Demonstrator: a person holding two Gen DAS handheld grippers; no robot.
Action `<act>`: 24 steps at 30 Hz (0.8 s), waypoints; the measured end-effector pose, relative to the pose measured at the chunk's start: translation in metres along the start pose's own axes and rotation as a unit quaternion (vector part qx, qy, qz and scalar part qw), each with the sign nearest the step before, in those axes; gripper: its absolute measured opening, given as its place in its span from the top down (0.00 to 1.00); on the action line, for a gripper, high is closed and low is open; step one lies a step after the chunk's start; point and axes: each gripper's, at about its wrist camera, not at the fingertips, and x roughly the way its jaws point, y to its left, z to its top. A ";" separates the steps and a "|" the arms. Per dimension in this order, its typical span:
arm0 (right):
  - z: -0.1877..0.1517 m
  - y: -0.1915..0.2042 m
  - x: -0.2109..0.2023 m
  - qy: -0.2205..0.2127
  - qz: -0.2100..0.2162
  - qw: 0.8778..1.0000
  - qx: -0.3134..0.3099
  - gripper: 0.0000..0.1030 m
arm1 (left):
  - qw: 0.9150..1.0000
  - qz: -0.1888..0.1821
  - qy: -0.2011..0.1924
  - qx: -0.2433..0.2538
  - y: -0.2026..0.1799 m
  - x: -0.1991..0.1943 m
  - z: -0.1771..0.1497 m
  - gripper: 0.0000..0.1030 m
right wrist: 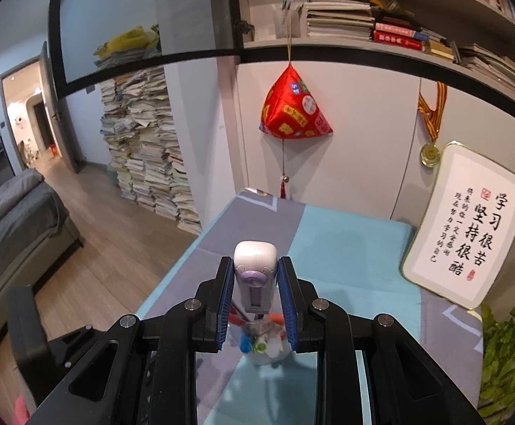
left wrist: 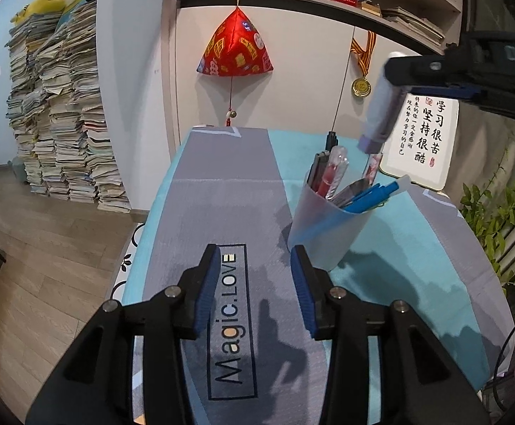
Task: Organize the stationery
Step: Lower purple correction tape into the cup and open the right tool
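Our left gripper (left wrist: 255, 285) is matte black plastic, with angular linkage arms that have cut-out openings in them. Round silver screws sit at the joints. Each finger carries a blue ribbed pad (left wrist: 301, 288) on its inner face. Our right gripper (right wrist: 255, 299) is built the same: black arms, silver screw heads, blue ribbed pads (right wrist: 288, 304). From the left view, its black side shows pale lettering, too cropped to read.
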 end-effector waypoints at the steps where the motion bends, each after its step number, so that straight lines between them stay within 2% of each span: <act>1: 0.000 0.001 0.004 0.004 0.000 1.000 0.000 0.74 | 1.000 0.001 0.000 -0.001 0.000 0.000 0.000 0.60; 3: -0.001 0.000 0.012 0.010 -0.002 1.000 0.002 0.74 | 1.000 0.001 -0.001 -0.001 0.000 0.000 0.000 0.56; 24: -0.005 -0.003 0.050 0.045 -0.009 0.999 0.015 0.74 | 1.000 0.002 0.011 -0.003 0.003 0.014 -0.002 0.55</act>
